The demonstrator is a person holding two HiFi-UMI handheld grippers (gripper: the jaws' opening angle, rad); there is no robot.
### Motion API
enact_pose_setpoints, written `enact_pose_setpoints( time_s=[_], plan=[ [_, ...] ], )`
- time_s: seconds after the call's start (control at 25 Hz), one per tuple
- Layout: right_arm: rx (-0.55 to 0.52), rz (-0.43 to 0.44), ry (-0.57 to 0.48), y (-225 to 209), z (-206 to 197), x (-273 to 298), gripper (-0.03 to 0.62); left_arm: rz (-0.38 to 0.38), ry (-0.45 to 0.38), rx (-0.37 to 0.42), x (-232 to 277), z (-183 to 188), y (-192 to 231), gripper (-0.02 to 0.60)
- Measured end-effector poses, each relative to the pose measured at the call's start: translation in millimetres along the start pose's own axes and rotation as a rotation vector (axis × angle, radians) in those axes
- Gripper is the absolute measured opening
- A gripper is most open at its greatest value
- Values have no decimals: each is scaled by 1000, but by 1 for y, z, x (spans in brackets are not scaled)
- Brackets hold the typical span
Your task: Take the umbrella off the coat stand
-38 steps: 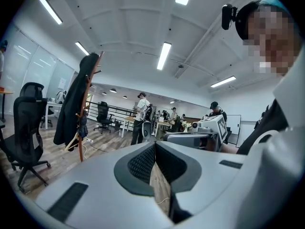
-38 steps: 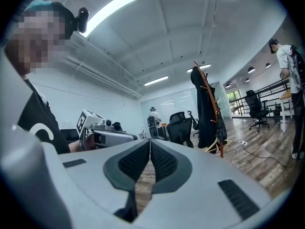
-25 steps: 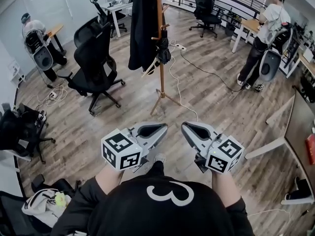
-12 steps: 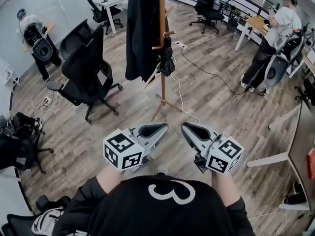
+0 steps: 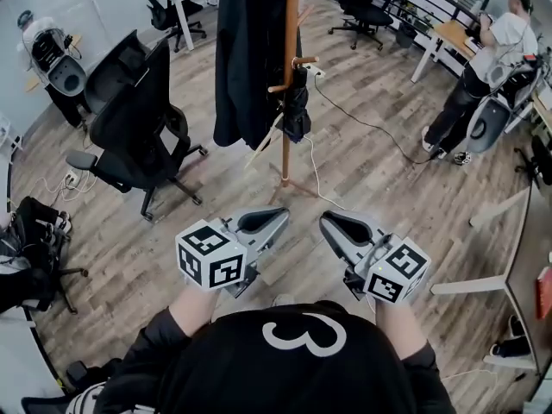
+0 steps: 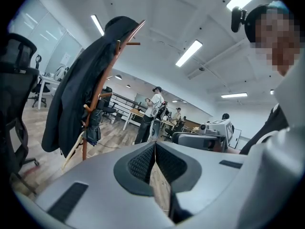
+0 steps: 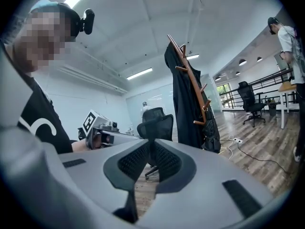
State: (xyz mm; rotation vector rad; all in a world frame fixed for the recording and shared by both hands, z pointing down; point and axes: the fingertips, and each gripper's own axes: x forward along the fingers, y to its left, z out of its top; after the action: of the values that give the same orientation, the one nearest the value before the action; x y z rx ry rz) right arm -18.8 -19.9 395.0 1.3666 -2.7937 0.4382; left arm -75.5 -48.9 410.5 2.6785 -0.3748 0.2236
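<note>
The coat stand (image 5: pixel 285 158) looks closer in the head view than a second ago, so the person's walking up to it. The dark coat (image 5: pixel 246 59) hangs on it, and the folded umbrella (image 5: pixel 296 109) dangles off a lower peg, untouched. The left tool (image 5: pixel 278 216) and right tool (image 5: pixel 328 222) are both pinched together, empty, and well short of it.

Bright, even light falls from long white ceiling strip lamps (image 6: pixel 188 54), blown out to glare, and shadows on the pale wood-plank floor (image 5: pixel 371 171) are soft. Every view bows at its edges, both gripper views ringed in black; the tall brown wooden coat stand (image 5: pixel 285 155) looks sharp.
</note>
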Motion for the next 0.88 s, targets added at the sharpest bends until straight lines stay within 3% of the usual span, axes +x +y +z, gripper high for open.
enact_pose_setpoints(
  time_s=[0.36, 0.88],
  plan=[
    [14, -6, -12, -40, 8, 19, 29, 25, 0, -5, 24, 11, 31, 17],
    [-12, 23, -21, -147, 49, 64, 31, 103, 2, 57, 95, 68, 94, 17]
  ],
)
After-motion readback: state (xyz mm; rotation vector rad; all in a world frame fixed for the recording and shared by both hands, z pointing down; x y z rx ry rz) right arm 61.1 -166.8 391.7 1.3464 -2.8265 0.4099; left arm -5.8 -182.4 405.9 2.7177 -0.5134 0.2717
